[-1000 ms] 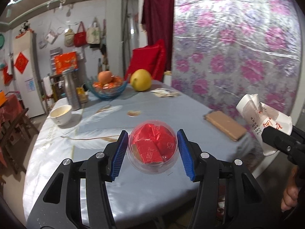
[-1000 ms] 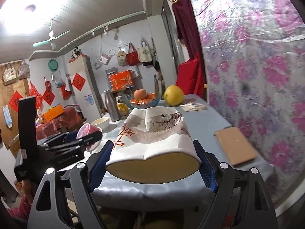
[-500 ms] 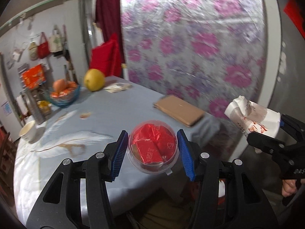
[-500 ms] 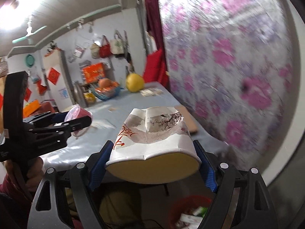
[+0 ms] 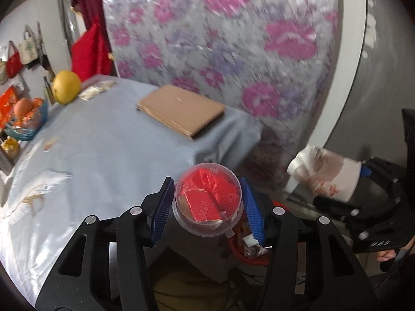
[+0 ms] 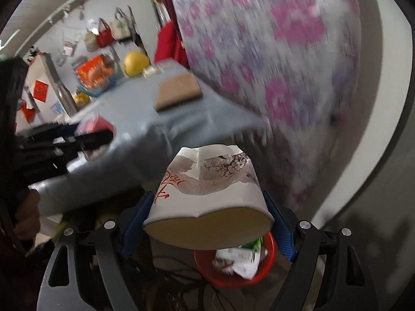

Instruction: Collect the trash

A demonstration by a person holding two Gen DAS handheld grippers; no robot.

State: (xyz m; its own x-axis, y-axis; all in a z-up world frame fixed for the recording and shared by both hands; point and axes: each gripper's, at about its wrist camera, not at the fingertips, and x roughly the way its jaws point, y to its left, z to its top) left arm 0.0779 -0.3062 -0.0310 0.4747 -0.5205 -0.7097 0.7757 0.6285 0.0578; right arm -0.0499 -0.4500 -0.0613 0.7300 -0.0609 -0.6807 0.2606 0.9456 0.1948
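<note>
Left claw clamping red-filled plastic cup, right claw clamping crushed paper cup; above red bin, undropped.

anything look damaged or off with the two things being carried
The paper cup in the right gripper is crushed, its wall creased and its rim buckled. The small clear plastic cup in the left gripper looks intact, stuffed with red wrappers.

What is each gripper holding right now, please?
Left gripper: closed on the clear plastic cup.
Right gripper: closed on the crushed paper cup.
</note>
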